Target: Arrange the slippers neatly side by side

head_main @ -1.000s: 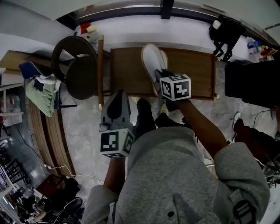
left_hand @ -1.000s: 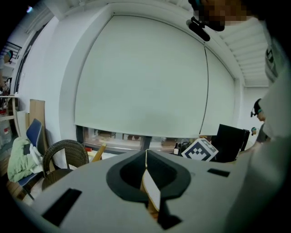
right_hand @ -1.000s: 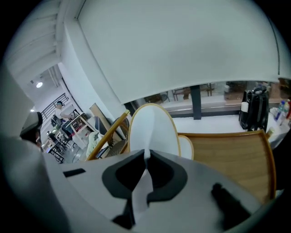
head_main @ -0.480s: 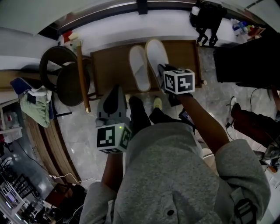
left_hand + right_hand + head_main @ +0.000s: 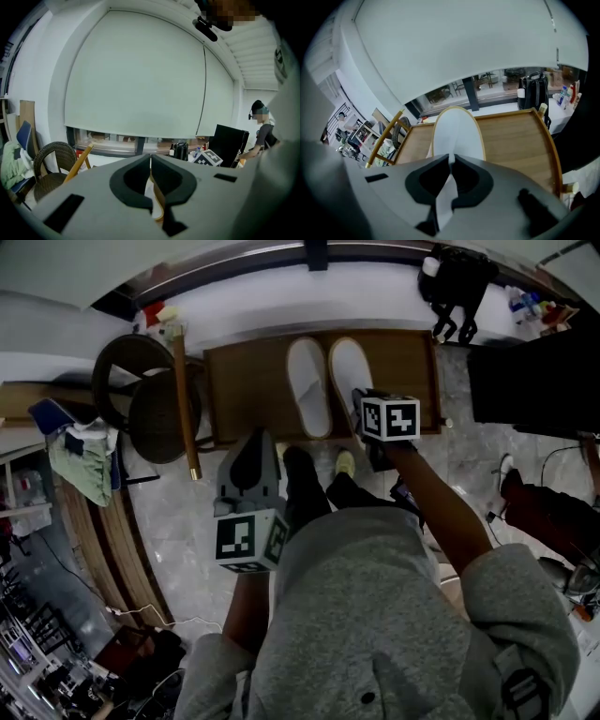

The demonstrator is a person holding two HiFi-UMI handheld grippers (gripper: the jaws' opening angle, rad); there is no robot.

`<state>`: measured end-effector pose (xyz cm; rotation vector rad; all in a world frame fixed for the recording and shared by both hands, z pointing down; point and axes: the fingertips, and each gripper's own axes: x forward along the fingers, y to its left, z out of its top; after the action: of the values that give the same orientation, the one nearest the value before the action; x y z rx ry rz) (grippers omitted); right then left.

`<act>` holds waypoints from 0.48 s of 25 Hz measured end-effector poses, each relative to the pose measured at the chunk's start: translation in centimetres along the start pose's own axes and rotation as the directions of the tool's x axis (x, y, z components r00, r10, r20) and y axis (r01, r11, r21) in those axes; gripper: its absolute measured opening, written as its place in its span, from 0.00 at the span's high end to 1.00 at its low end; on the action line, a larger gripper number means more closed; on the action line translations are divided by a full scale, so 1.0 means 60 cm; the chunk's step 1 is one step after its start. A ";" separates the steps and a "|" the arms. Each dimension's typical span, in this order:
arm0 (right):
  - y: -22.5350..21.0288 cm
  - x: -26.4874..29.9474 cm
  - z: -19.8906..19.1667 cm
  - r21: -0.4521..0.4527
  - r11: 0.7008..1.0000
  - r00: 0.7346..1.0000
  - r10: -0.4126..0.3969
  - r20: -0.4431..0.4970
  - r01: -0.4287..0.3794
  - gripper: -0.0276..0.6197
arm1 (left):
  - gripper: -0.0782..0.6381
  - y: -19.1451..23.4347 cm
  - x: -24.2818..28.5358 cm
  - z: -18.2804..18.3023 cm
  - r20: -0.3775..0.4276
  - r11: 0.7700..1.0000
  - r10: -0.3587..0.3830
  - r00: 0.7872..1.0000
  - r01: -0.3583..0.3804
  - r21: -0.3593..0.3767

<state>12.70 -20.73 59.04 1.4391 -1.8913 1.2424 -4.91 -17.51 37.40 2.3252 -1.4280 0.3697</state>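
Room: a pale stone floor [image 5: 178, 512] under a long window, a wicker chair [image 5: 141, 390] off to the left, and a low wooden desk [image 5: 253, 381] set against the window wall
Slippers: we see both white slippers on the desk, toes toward the window; the left-hand slipper [image 5: 307, 385] and the right-hand slipper [image 5: 349, 367] lie close together and roughly parallel, with a thin strip of wood between them
Right gripper: our right gripper [image 5: 364, 399] is at the heel of the right-hand slipper, jaws clamped on its white heel edge, as its own view shows
Left gripper: our left gripper [image 5: 251, 442] hangs over the floor, short of the desk, jaws together and, as far as we can tell, carrying nothing
Done: we judge the pairing nearly complete, since the two slippers already sit side by side and point the same way
Left to do: letting go of the heel, and perhaps a small nudge to level the heels; the gripper hides that heel, so we cannot tell whether the two line up
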 end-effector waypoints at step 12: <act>-0.051 0.092 -0.013 0.059 0.991 0.990 -0.115 -0.082 0.120 0.90 | 0.86 0.064 -0.014 -0.007 -0.031 0.997 0.074 0.997 -0.074 -0.010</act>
<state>13.45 -23.01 64.93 1.4895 -1.7036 1.2942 -8.70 -18.21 38.16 2.2525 -1.5007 0.4157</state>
